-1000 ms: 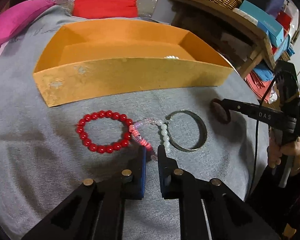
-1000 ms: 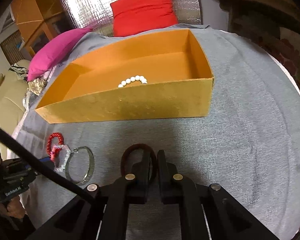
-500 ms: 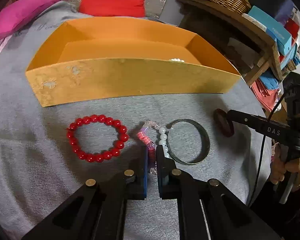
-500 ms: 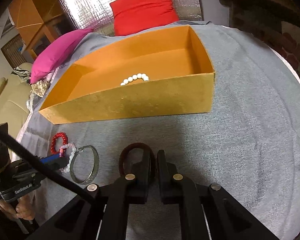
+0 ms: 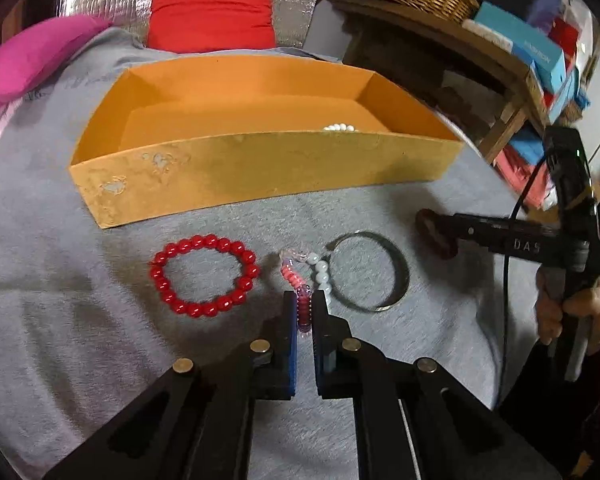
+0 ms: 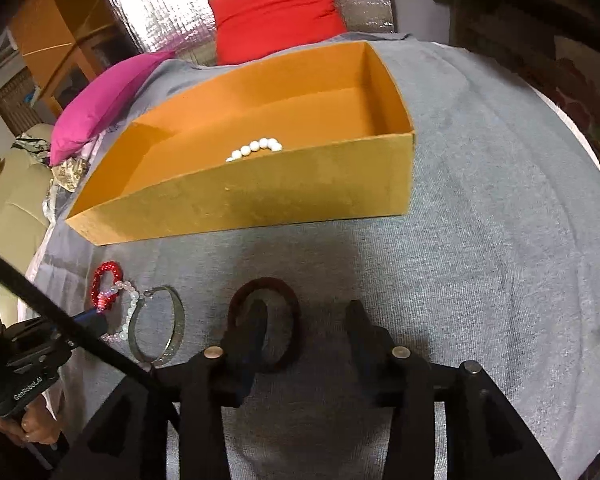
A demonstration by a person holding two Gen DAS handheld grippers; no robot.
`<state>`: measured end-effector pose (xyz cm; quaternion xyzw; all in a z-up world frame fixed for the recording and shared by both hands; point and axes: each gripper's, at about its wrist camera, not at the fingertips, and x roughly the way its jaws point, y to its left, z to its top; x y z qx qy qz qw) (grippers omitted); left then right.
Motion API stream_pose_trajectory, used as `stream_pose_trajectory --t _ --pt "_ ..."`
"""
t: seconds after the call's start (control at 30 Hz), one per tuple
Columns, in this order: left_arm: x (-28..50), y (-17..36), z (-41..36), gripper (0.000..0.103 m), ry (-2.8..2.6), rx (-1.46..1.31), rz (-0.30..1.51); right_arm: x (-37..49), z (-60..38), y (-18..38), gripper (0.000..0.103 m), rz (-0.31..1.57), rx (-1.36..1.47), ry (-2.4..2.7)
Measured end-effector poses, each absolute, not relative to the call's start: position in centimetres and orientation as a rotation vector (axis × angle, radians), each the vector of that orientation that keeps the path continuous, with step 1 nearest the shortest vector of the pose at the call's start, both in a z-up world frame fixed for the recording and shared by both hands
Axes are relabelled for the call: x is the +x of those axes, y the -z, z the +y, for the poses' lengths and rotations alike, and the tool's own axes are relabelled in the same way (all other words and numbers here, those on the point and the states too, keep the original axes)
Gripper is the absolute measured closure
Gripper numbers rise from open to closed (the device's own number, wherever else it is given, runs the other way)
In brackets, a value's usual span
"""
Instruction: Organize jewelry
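One orange box (image 5: pixel 260 172) sat on the gray cloth (image 5: pixel 60 320), and everything else is told from that box. Inside the box, near its front wall, lay one string of white beads (image 6: pixel 256 148); only some of it showed over the wall. In front of the box, on the cloth, lay four more pieces of jewelry. One red bead bracelet (image 5: pixel 204 276) lay in front of the box's left half. One bracelet of pink, clear and white beads (image 5: pixel 300 284) lay just beside it, in front of the middle of the box. One thin metal bangle (image 5: pixel 396 276) lay next to that one, touching or almost touching its white beads. One dark red band (image 6: pixel 266 324) lay further right, in front of the box's right half. There were two grippers. The left gripper (image 5: pixel 302 312) was closed almost all the way, and it pinched the pink end of the mixed bead bracelet between its two fingers. The right gripper (image 6: pixel 308 320) was spread wide and held nothing. Its left finger (image 6: pixel 252 328) poked down inside the ring of the dark red band, and its other finger stood outside the ring. Behind the box were one red cushion (image 5: pixel 210 12) and one pink cushion (image 5: pixel 28 60).
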<state>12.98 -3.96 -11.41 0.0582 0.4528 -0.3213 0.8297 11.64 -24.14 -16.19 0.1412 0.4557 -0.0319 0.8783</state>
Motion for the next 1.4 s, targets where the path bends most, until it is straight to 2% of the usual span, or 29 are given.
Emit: stream_pose_trajectory --t 0.2,0.73,0.83,0.9,1.0,1.27,1.4 --pt "12.1 11.5 -3.0 0.096 0.629 0.204 0.942 11.9 -23.1 16.4 0.058 0.961 0.228 0.099" --pt "11.2 11.8 -1.2 0.095 0.498 0.304 0.913 13.6 -22.6 16.2 0.059 0.958 0.288 0.137" --pt "11.3 11.9 -0.9 0.086 0.474 0.317 0.915 13.7 -22.8 16.1 0.059 0.958 0.306 0.136" --pt "11.4 11.8 -0.7 0.070 0.461 0.318 0.915 13.8 -22.9 16.0 0.058 0.955 0.317 0.130" --pt "11.4 11.6 -0.2 0.061 0.459 0.314 0.906 13.5 -23.4 15.8 0.058 0.936 0.334 0.126" --pt "12.5 11.5 1.5 0.056 0.425 0.252 0.924 12.0 -25.2 15.1 0.058 0.876 0.388 0.106" --pt "13.1 11.1 2.0 0.054 0.389 0.216 0.919 11.1 -25.9 15.1 0.069 0.862 0.411 0.100"
